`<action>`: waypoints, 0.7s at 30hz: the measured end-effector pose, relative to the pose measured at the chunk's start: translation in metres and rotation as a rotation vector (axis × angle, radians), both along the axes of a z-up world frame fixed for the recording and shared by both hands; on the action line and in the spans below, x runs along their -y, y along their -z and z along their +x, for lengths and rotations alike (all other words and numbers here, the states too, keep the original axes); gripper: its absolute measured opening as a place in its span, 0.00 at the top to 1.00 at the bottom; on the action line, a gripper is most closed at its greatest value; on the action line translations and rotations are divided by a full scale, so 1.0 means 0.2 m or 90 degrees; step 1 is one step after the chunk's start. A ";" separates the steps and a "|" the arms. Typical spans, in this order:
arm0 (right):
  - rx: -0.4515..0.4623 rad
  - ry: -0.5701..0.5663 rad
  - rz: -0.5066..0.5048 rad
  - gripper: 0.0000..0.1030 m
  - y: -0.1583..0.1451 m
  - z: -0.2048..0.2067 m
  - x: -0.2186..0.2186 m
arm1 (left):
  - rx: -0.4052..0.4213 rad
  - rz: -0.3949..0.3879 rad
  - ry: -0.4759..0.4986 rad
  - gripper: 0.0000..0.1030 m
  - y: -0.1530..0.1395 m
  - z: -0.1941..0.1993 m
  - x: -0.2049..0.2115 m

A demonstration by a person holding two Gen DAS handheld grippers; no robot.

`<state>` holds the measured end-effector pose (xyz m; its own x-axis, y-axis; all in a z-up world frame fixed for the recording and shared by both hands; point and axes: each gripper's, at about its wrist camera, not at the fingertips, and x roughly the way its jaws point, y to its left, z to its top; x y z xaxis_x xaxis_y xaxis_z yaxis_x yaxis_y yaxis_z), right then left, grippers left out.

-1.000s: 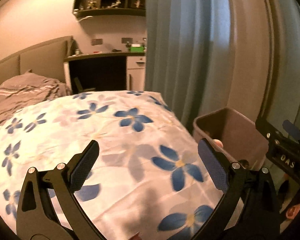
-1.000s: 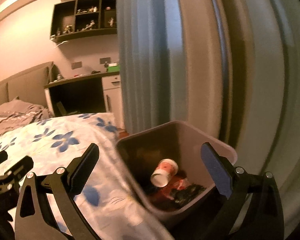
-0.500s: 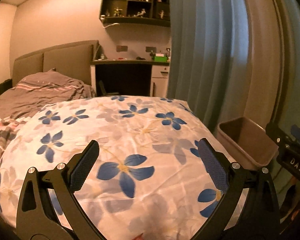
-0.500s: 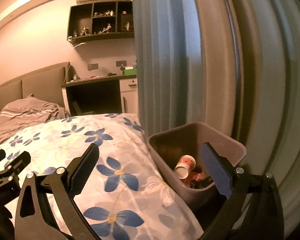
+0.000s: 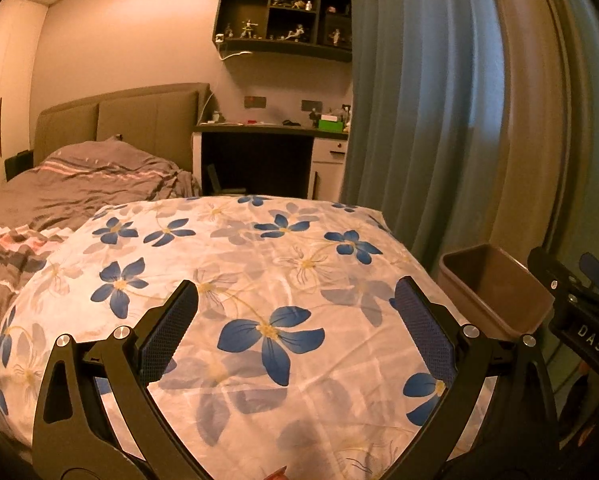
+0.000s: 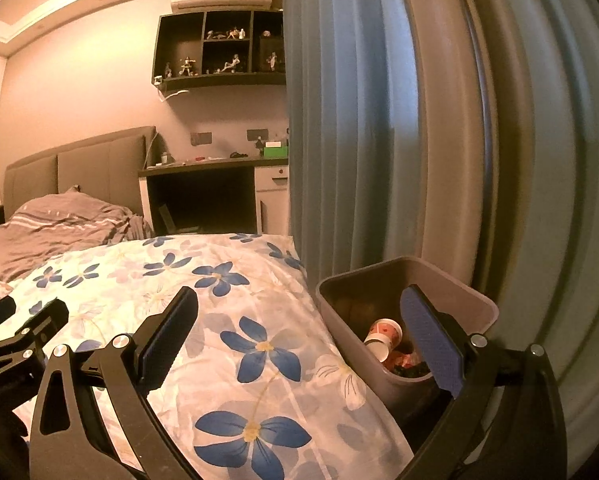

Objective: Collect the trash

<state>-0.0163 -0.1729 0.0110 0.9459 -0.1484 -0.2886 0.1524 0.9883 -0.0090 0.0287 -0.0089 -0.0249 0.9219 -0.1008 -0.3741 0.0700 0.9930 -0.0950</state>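
Bedroom with floral bedspread [image 5: 283, 280] beneath me, my left gripper [image 5: 295, 312] jaws wide apart and empty, my right gripper [image 6: 299, 320] likewise spread and empty, bin [image 6: 471, 300] beside bed against curtain [image 6: 339, 120], paper cup [image 6: 383, 338] and wrappers inside.

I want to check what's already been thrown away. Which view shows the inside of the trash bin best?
The right wrist view: the trash bin sits close, showing a paper cup and dark wrappers inside. The left wrist view catches only its rim and inner wall; its contents are hidden.
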 end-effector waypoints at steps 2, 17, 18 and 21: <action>0.001 0.001 0.001 0.05 0.00 0.00 0.00 | -0.001 0.000 0.000 0.06 0.00 0.00 0.00; 0.005 0.003 0.003 0.05 0.00 -0.01 0.01 | -0.004 -0.001 0.003 0.06 0.00 0.00 0.01; 0.005 0.003 0.003 0.05 0.00 -0.01 0.00 | -0.004 -0.001 0.003 0.06 0.00 0.00 0.01; 0.007 0.005 0.004 0.05 0.00 -0.01 0.00 | -0.004 -0.001 0.003 0.06 0.00 0.00 0.01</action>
